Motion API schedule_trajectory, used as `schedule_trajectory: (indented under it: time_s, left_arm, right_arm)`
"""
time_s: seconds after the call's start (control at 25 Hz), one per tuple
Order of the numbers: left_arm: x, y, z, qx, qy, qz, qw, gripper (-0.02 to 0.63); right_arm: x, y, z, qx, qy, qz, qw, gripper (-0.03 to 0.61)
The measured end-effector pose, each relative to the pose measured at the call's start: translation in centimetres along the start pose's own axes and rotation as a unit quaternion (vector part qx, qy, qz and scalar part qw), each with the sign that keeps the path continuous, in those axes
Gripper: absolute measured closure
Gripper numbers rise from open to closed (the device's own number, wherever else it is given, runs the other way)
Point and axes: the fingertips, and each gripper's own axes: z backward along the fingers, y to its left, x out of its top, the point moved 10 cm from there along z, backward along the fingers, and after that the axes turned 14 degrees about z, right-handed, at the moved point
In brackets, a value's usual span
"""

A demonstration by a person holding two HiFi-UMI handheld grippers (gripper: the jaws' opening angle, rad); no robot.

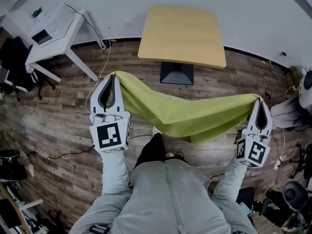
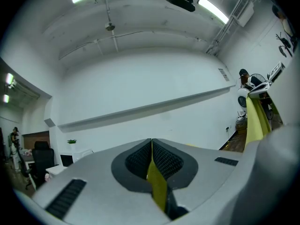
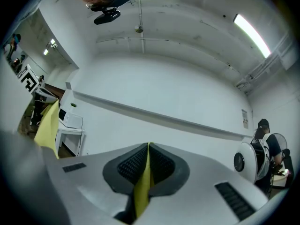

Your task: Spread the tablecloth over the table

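**Tablecloth (image 1: pixel 190 113) strung between two hand-held grippers, short of the table**

Yellow-green cloth, bunched lengthwise. It sags in a loose swag in the air in front of the person's torso, above the wood floor (image 1: pixel 58 121).

The left hand-held gripper (image 1: pixel 114 75) has its jaws closed tight on the cloth's left end. Its own view shows a thin yellow strip pinched between the black ribbed pads (image 2: pixel 165 161).

The right hand-held gripper (image 1: pixel 258 101) does the same at the right end, jaws clamped and a cloth edge squeezed between the pads (image 3: pixel 161 165).

Both point level toward the far white wall, well apart, with the marker cubes nearest the person. Grey sleeves (image 1: pixel 114 172) run back to the body.

The table (image 1: pixel 183 33) has a square tan top on a black pedestal base. It stands beyond the cloth, near the wall, and the cloth is clear of it, not touching.

A white table (image 1: pixel 53 26) sits far left, against the wall.
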Motion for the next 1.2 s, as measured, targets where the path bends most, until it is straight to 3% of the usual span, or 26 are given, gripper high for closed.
schedule_trajectory:
  time_s: [0.52, 0.76, 1.2]
  left_arm:
    - [0.7, 5.7, -14.6, -0.017, -0.017, -0.001, 0.9997, 0.588]
    - [0.8, 7.2, -18.0, -0.034, -0.025, 0.004, 0.9991, 0.588]
    - [-0.5, 7.5, -22.9, -0.041, -0.021, 0.014, 0.9988, 0.588]
  right_arm:
    - [1.5, 2.1, -12.6, -0.049, 0.013, 0.035, 0.998, 0.555]
    - [2.6, 1.7, -14.9, -0.09, 0.017, 0.047, 0.995, 0.555]
    - [2.8, 1.1, -19.5, -0.114, 0.004, 0.063, 0.991, 0.555]
